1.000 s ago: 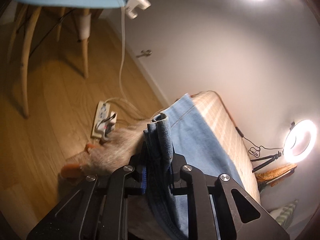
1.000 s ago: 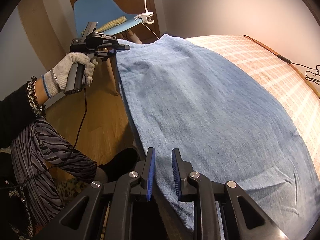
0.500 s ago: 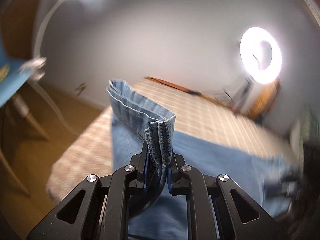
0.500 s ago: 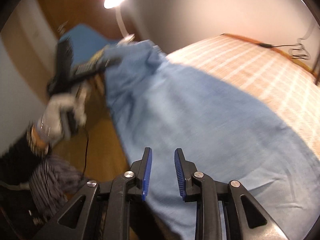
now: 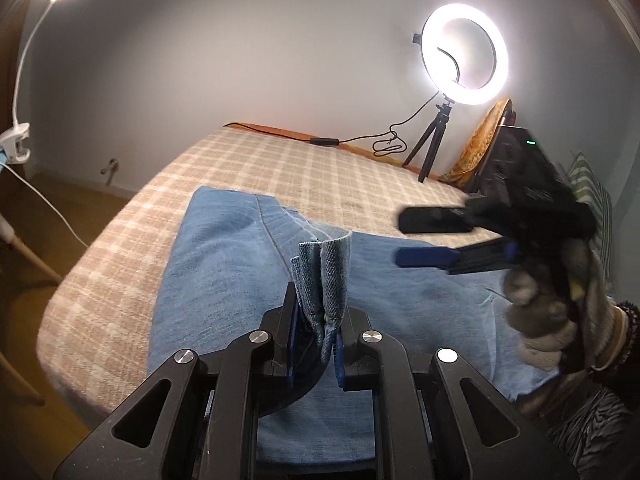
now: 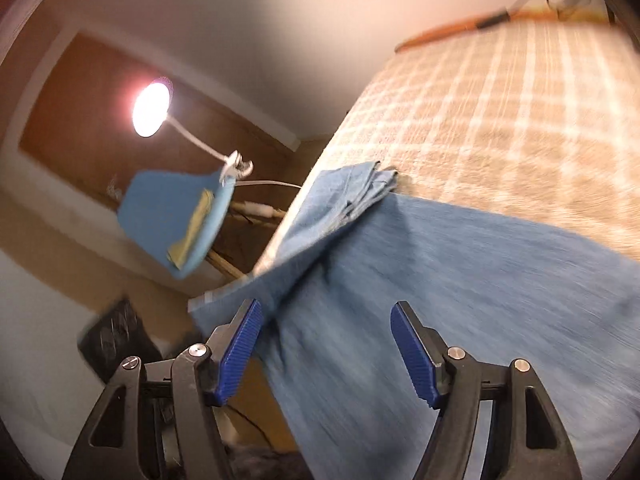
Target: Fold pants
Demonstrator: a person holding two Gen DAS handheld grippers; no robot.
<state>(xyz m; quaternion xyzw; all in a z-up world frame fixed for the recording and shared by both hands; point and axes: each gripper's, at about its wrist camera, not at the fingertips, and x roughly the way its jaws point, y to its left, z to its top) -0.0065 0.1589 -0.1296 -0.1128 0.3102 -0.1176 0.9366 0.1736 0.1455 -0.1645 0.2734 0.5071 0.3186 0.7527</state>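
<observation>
Blue denim pants lie across the checked bed. My left gripper is shut on a bunched hem of the pants and holds it up over the spread cloth. My right gripper is open and empty, its blue pads hovering just above the pants. It also shows in the left wrist view, open at the right, held in a gloved hand. The right wrist view is blurred by motion.
A ring light on a tripod stands at the far side of the bed. A clip lamp and a blue chair stand beyond the bed's end. A cable runs along the far edge. A striped pillow lies at the right.
My left gripper has swung the gripped hem from the bed's end over the spread pants toward my right gripper. My right gripper has opened wider and turned.
</observation>
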